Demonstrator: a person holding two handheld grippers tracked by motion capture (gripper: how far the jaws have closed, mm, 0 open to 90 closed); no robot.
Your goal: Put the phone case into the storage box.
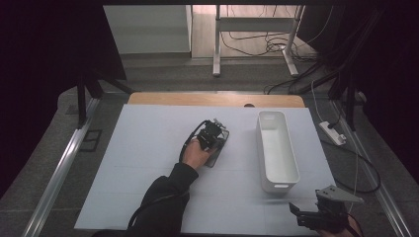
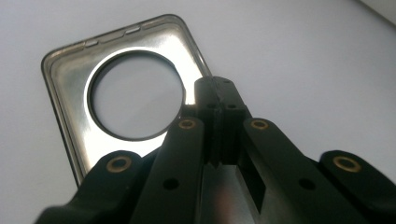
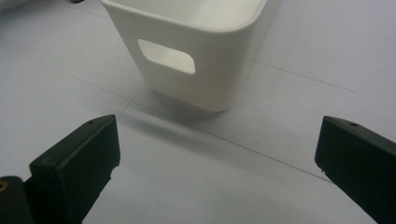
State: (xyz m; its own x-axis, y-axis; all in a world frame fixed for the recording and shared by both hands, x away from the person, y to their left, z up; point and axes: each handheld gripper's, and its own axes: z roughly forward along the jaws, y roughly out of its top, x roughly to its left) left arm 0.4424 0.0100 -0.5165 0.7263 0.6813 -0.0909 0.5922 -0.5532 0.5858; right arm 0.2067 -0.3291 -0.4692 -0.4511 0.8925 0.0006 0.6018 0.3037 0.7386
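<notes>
Risk of slippage is judged the main concern: the metal frame, a thin rectangular plate with a round opening, is pinched at one edge only by the left hand-held gripper, whose jaws are seen fully closed on its rim. A thin, smooth edge held so narrowly could pivot or drop if swung quickly, and it could strike the rim of the white bin if carried across too low. The frame is seen just above or on the worktop, left of the bin; which of the two cannot be told. The left forearm is stretched forward over the worktop's middle, the hand wrapped over the gripper. The right hand-held gripper is held low at the near right corner, jaws wide apart and empty, aimed at the bin's handle end.
</notes>
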